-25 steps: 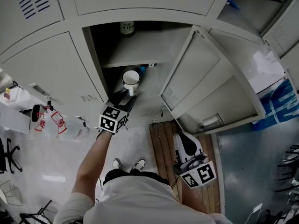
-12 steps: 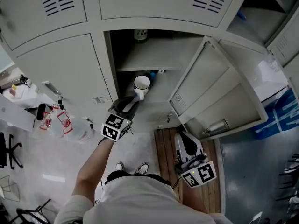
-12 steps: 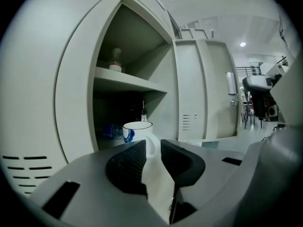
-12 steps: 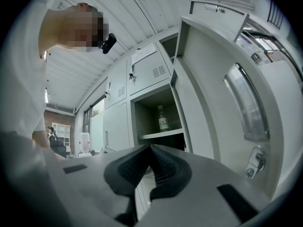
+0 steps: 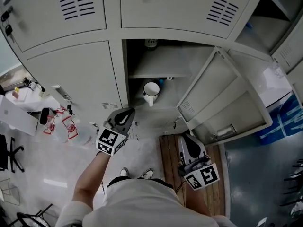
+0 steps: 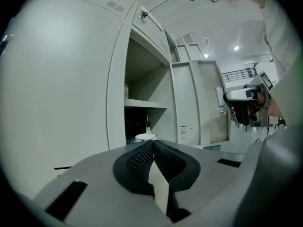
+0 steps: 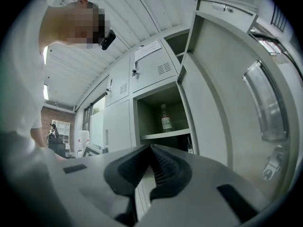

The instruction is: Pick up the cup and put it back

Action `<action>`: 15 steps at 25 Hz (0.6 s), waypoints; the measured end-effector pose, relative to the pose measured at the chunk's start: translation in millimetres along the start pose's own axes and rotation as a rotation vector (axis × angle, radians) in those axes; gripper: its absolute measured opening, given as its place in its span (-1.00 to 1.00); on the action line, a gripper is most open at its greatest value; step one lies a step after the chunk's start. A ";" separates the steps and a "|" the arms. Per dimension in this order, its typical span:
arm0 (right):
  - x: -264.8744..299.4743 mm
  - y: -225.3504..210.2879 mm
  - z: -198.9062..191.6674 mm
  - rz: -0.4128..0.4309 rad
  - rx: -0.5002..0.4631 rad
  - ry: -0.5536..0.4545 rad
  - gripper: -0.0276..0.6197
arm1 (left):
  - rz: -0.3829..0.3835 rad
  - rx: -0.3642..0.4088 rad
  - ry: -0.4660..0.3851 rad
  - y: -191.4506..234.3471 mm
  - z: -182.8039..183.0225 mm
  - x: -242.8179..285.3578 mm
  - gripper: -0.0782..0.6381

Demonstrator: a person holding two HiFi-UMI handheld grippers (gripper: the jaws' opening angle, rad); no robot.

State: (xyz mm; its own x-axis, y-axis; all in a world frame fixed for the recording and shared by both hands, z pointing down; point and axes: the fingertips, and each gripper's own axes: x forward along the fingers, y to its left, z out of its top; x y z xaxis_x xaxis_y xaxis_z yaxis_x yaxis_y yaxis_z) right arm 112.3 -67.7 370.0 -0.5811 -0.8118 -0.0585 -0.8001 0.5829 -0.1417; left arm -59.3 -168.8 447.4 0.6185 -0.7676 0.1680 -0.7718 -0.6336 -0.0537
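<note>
Head view first: the white cup [image 5: 151, 90] stands upright inside the open locker [image 5: 142, 60], on its lower floor beneath the inner shelf, handle turned out toward the locker mouth. The left gripper [image 5: 124, 115] hangs just outside that mouth, apart from the cup, while the right gripper [image 5: 189, 144] waits farther from the locker, below its swung-out door [image 5: 222, 98]. Left gripper view now: the jaws have just been closing, and the left gripper [image 6: 153, 143] shows them pressed together with nothing between, the cup [image 6: 146, 137] peeking over their tips inside the locker. Only here is that empty pinch plain. Right gripper view: the right gripper [image 7: 150, 148] has its jaws together too, empty, and a labelled bottle [image 7: 164, 118] is clear on the locker's shelf. My call is the cup looks put back; any fresh pick needs those jaws opened first.
</note>
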 end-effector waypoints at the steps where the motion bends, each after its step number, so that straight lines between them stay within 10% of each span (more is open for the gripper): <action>1: 1.5 1.0 0.8 -0.002 -0.003 -0.001 -0.86 | 0.001 -0.005 -0.007 2.8 3.6 -6.6 -0.72; 15: 13.6 5.8 15.6 -0.071 -0.056 -0.028 -0.86 | 0.144 -0.001 -0.191 53.4 61.4 -140.1 -0.72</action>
State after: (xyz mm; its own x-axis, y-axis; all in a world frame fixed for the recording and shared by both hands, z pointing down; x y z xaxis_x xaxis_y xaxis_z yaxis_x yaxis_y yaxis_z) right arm 102.0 -75.9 352.9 -0.5192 -0.8511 -0.0780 -0.8464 0.5247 -0.0915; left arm -178.0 -101.0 360.5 0.5187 -0.8544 -0.0301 -0.8541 -0.5163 -0.0625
